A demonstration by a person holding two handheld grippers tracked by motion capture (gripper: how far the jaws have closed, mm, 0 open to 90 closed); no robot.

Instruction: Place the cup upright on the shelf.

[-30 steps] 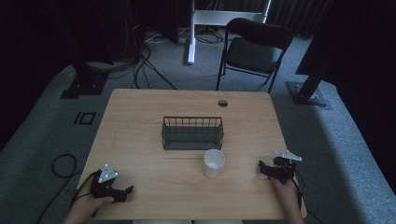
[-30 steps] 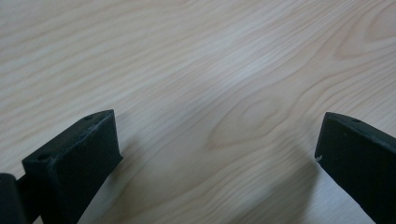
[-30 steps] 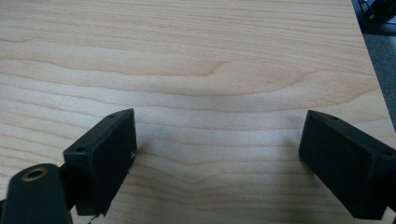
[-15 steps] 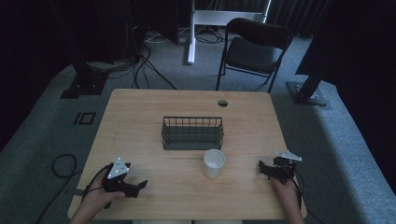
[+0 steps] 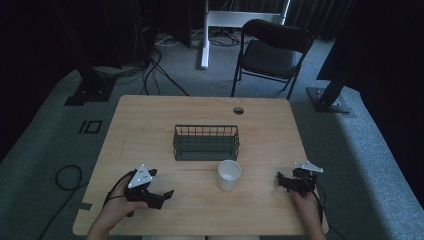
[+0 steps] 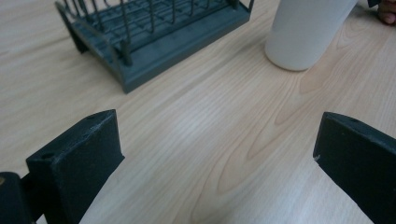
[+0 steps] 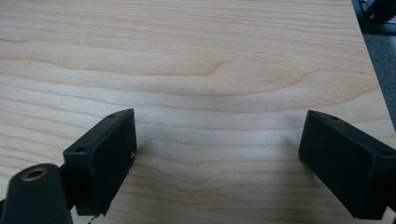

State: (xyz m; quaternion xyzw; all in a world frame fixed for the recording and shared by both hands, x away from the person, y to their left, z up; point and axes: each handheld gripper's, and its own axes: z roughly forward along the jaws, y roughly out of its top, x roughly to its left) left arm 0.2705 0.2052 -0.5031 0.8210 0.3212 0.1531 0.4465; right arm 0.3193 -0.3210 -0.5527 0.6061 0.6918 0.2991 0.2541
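Steering my left claw (image 5: 167, 194) — wide open, empty — toward the white cup (image 5: 229, 175); I should straddle it squarely, right claw (image 5: 281, 180) likewise agape.

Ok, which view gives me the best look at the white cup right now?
The high view: the whole white cup shows there, upright with its open mouth visible, standing on the table just in front of the wire basket. The left gripper view catches its lower body, top cropped.
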